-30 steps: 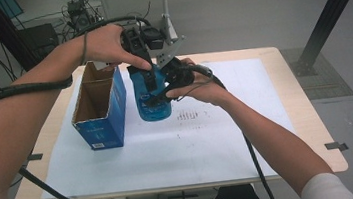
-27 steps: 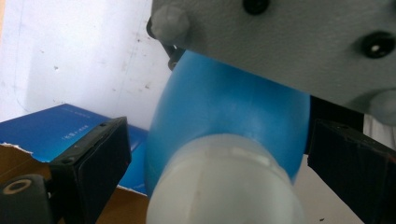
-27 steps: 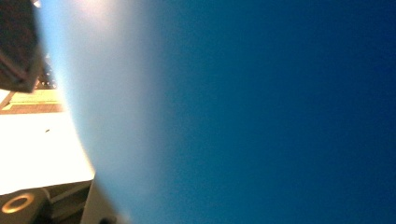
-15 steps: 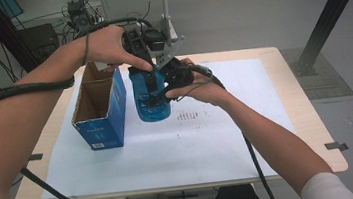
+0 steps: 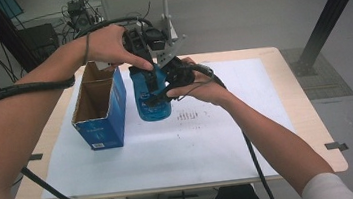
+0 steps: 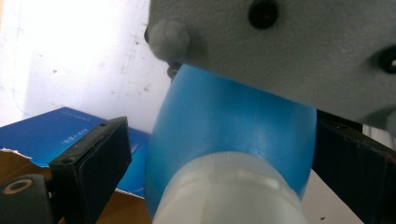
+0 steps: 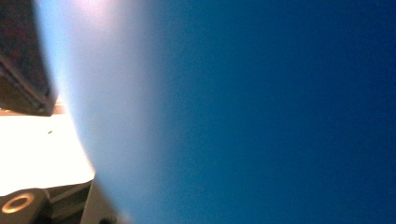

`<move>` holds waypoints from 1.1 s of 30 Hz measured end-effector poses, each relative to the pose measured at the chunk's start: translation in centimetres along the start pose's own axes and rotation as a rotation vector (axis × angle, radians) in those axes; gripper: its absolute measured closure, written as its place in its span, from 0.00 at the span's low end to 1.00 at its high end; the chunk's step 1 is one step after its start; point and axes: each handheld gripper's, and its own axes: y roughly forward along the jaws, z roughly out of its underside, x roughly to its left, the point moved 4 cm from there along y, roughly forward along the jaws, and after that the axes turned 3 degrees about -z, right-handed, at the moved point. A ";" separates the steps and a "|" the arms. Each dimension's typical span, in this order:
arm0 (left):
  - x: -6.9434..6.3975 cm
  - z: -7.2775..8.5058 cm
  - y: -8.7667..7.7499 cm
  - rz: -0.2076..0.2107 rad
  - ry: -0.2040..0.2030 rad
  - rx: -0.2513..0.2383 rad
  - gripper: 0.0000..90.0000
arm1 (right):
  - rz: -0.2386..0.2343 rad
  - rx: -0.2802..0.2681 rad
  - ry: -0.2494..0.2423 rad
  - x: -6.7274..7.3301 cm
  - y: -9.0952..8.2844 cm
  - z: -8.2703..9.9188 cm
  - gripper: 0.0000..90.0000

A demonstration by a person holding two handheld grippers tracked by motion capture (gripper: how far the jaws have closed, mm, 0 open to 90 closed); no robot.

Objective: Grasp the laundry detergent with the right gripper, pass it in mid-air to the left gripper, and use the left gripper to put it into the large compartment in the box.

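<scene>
A blue bottle (image 5: 153,108) stands on the white sheet in the middle of the table, beside an open blue carton (image 5: 99,111). My left gripper (image 5: 152,79) comes down over the bottle's top. In the left gripper view its jaws straddle the bottle (image 6: 233,121) and white neck; the left pad (image 6: 93,163) stands apart from it, with the carton (image 6: 60,130) behind. My right gripper (image 5: 160,95) reaches in from the right and is shut on the bottle's body. The bottle's blue wall (image 7: 257,116) sits right against the camera in the right gripper view. The right gripper's grey plate (image 6: 280,46) hangs above the bottle.
The white sheet (image 5: 170,150) covers most of the wooden table (image 5: 309,129). Thick black cables (image 5: 22,89) trail from both grippers across the left and front. A black post (image 5: 330,6) and equipment stand behind the table.
</scene>
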 end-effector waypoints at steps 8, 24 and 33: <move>0.0 0.0 -0.1 -0.006 -0.002 0.004 0.08 | 0.004 0.002 0.002 -0.1 -0.2 0.1 0.50; -0.1 0.1 -0.2 -0.005 0.001 0.002 0.08 | 0.006 0.004 0.004 0.0 -0.4 0.1 0.50; -0.1 0.2 -0.2 -0.003 0.000 0.002 0.08 | 0.008 0.003 0.003 0.0 -0.3 0.1 0.50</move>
